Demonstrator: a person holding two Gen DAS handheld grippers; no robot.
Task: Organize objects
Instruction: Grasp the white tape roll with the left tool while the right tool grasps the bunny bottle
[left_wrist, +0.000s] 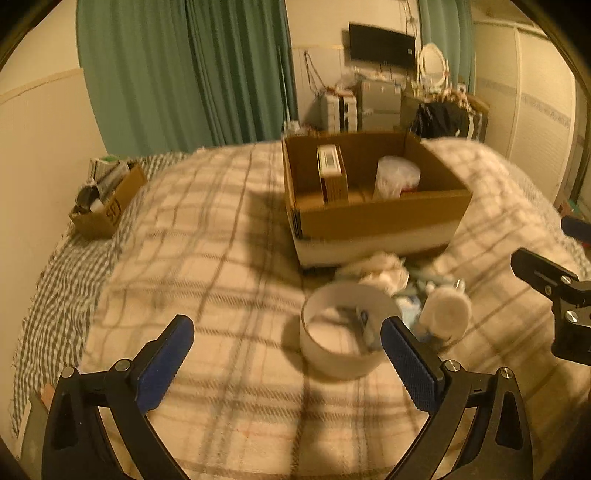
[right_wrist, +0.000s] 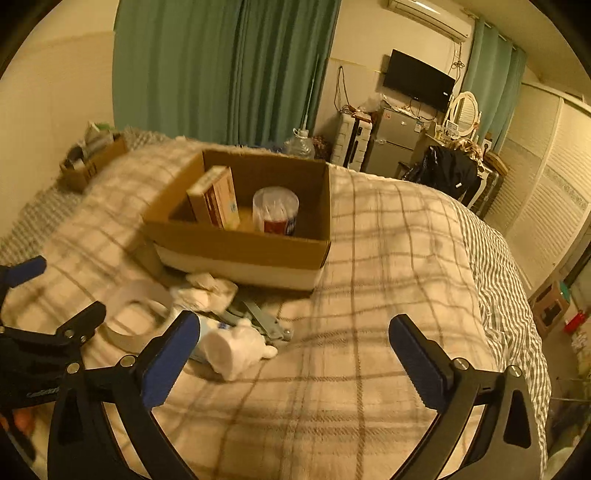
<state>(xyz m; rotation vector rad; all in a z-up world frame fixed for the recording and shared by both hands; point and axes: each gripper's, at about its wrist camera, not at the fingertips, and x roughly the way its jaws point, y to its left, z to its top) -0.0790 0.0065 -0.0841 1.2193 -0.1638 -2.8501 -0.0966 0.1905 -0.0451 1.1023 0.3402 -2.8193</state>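
Observation:
An open cardboard box (left_wrist: 380, 218) stands on the plaid blanket and holds an upright carton (left_wrist: 332, 177) and a clear cotton-swab tub (left_wrist: 397, 177); the box also shows in the right wrist view (right_wrist: 240, 247). In front of it lie a white tape ring (left_wrist: 341, 356), crumpled white cloth (left_wrist: 380, 269), a white roll (left_wrist: 447, 314) and a grey tool (right_wrist: 264, 321). My left gripper (left_wrist: 288, 339) is open and empty, its right finger beside the ring. My right gripper (right_wrist: 295, 339) is open and empty, its left finger next to the white roll (right_wrist: 229, 350).
A small cardboard box (left_wrist: 105, 206) of clutter sits at the bed's far left edge by the wall. Green curtains (left_wrist: 184, 74), a fridge (right_wrist: 391, 144), a wall TV (right_wrist: 417, 79) and a dresser stand beyond the bed. The bed drops off at the right.

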